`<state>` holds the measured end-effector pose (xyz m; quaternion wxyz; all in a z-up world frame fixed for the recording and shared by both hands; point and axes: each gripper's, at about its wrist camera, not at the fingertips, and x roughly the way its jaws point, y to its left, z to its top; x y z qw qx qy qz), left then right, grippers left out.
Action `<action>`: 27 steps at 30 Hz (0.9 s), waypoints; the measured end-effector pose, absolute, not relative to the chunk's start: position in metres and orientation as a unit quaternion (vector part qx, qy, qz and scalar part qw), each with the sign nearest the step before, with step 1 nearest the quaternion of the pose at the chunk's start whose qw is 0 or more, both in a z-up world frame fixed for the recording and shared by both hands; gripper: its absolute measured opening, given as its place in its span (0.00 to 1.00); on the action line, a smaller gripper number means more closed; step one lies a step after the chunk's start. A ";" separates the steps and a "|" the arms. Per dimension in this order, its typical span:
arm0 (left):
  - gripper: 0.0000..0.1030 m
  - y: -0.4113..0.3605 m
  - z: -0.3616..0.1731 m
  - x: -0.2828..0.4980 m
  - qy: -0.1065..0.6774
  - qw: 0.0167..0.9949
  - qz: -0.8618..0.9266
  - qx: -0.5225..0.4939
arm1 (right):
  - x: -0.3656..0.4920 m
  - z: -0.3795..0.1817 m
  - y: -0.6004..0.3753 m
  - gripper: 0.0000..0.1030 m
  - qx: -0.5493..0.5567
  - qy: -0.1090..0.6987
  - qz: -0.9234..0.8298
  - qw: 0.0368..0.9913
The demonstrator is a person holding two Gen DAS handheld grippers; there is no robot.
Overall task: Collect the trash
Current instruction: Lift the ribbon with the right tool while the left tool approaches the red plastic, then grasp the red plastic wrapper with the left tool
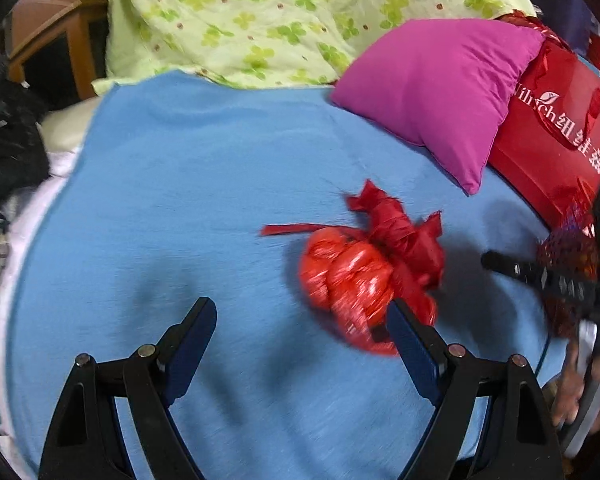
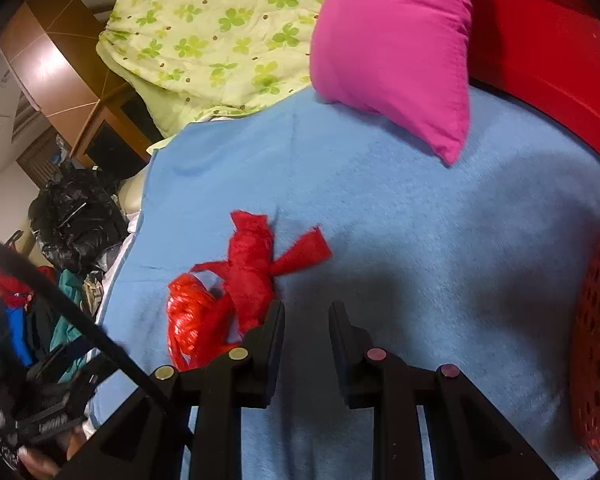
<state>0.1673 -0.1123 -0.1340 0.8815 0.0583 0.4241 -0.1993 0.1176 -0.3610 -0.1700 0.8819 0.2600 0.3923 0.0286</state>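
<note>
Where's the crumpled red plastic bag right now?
The crumpled red plastic bag lies on the blue blanket, just ahead-right of the left gripper, below the magenta pillow.

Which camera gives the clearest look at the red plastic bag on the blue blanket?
The right wrist view: the red plastic bag looks sharp there, knot and tails distinct. The left wrist view shows it larger but motion-blurred, with one finger of the left claw covering its edge.

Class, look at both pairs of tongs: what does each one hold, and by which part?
Neither holds anything. The left tongs are open beside the red plastic bag; the right tongs are empty.
</note>
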 end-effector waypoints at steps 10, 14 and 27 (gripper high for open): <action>0.80 -0.122 -0.173 0.216 0.495 0.844 -0.203 -0.048 | 0.124 -0.162 -0.366 0.61 0.266 0.376 0.045 0.886; 0.52 -0.107 -0.177 0.219 0.494 0.838 -0.216 -0.080 | 0.139 -0.150 -0.351 0.61 0.238 0.372 0.066 0.895; 0.44 -0.052 -0.155 0.210 0.477 0.856 -0.194 -0.045 | 0.217 -0.184 -0.276 0.38 0.134 0.447 0.044 0.883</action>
